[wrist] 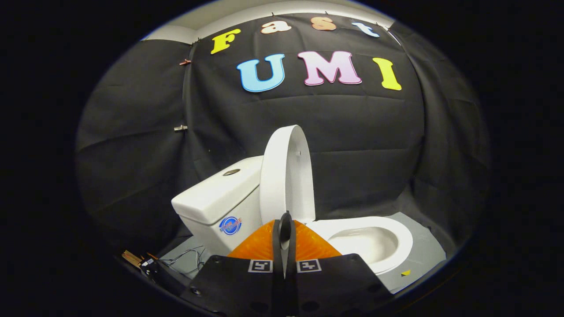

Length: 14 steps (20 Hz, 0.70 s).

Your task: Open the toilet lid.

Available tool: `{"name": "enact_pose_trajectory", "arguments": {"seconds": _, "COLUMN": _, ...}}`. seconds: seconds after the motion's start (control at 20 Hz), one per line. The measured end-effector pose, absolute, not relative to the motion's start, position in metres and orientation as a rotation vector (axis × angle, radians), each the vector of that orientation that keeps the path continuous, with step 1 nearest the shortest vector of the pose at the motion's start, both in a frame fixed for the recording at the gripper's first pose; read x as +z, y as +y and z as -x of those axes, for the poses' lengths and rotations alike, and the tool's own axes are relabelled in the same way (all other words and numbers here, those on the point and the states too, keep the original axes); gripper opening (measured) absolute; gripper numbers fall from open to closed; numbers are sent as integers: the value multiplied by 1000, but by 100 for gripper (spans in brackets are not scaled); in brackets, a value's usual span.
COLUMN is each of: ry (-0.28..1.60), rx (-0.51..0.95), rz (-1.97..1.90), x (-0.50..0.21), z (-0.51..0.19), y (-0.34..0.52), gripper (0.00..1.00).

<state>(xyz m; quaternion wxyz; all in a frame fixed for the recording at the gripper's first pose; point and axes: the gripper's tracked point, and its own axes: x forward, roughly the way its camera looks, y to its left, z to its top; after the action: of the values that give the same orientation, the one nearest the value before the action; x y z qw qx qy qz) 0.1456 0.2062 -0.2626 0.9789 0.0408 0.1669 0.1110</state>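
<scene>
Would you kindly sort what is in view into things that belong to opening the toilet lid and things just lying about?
Belonging to the job:
- toilet lid, standing upright
- toilet bowl, uncovered
- gripper, fingers closed together, holding nothing

Just lying about:
- tank
- wires on the floor beside the tank
- floor mat

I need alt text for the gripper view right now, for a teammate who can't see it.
A white toilet stands with its lid raised upright against the tank, leaving the seat and bowl uncovered. The gripper is just in front of the lid, its fingers closed together on nothing. Loose wires lie on the floor beside the tank.
</scene>
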Motion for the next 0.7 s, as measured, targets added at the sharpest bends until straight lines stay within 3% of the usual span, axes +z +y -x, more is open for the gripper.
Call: {"name": "enact_pose_trajectory", "arguments": {"seconds": 0.7, "ry": 347, "rx": 292, "rz": -63, "x": -270, "z": -143, "y": 251, "gripper": 6}}
